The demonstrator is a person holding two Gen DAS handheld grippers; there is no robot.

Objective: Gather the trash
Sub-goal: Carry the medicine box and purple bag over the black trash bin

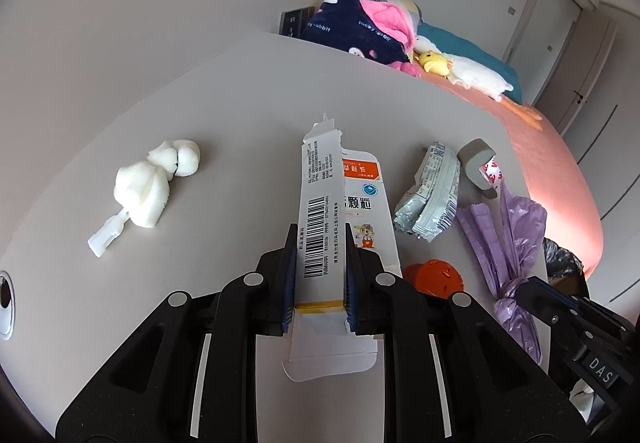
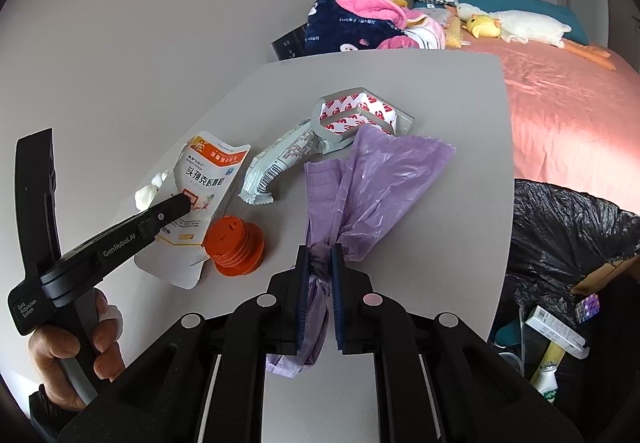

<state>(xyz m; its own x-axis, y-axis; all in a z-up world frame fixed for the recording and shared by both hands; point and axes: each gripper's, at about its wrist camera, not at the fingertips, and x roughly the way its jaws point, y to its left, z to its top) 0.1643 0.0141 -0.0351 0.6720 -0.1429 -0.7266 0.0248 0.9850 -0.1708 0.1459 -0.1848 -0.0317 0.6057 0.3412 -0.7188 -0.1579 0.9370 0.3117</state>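
Cardboard carton: flattened medicine box, white with orange band and printed barcode, flaps torn open; lies on the table, far end raised slightly toward the wall
Table: matte pale grey, smooth, rounded edge
Left gripper: black jaws with dark blue pads clamped on the carton's narrow sides near its lower end; angled downward over the table; a hand wraps its handle
Purple bag: thin crinkled plastic film, knotted into a twisted neck, fanning out flat on the table
Right gripper: jaws closed tight on the bag's knotted neck; angled downward
Foil sachets: silver-white, crimped serrated ends, bent; just right of the carton
Orange cap: ribbed plastic, round; between carton and bag
White foam: lumpy, soft; well left of the carton
Bin liner: black glossy film; beside the table's right edge
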